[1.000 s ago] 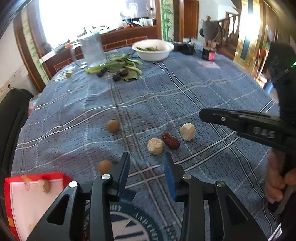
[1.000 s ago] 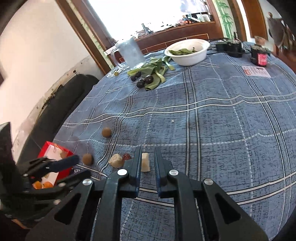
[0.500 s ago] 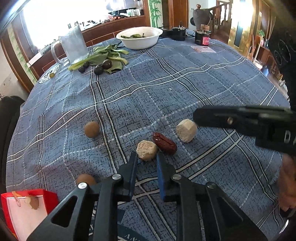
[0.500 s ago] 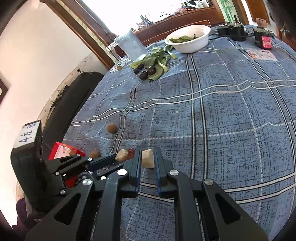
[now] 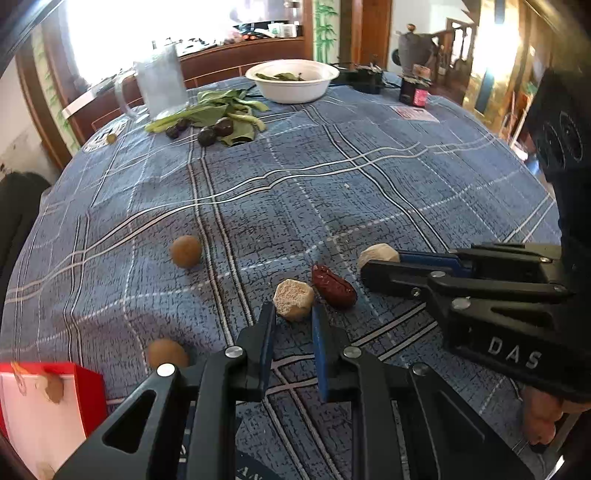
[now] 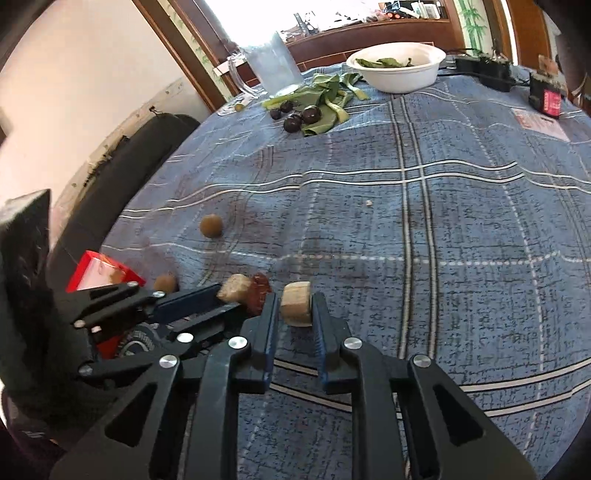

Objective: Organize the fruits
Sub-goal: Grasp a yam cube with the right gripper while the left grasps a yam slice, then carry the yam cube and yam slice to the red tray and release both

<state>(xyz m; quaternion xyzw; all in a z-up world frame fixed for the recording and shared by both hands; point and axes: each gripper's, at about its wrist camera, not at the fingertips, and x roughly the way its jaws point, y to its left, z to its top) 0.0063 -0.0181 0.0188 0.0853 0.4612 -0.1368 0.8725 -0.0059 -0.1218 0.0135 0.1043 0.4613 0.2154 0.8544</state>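
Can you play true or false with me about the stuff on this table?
A red date lies between two pale chunks. True.
The white bowl is empty. False: the bowl holds green leaves.
Two round brown fruits lie on the cloth. True.
The red box sits beside the mug. False: the box is at the near edge, the mug far off.

A round table (image 5: 369, 177) under a blue plaid cloth (image 6: 443, 229) fills the room's middle. Bright daylight pours through a wide window (image 5: 147, 22) behind a dark wooden counter (image 5: 236, 55). A cream wall (image 6: 74, 81) stands on one side, with a black chair back (image 6: 122, 162) against the table edge. A wooden door (image 5: 369, 26) stands beyond.
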